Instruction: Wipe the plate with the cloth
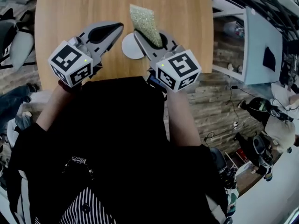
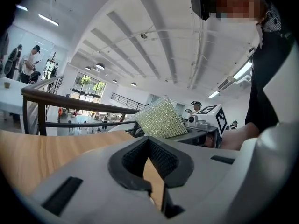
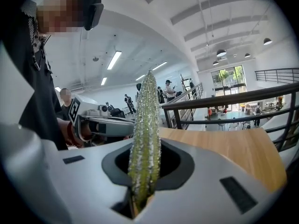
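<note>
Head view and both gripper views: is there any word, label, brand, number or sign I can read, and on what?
No text can be read in any view.
Left cube and right cube: black-and-white square marker patterns only, no letters or digits.
Pale print on the person's black garment: too small and blurred to read.

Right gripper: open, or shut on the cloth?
Shut on the cloth. In the right gripper view, the right gripper has its jaws pinched on the cloth, which stands upright between them.
</note>
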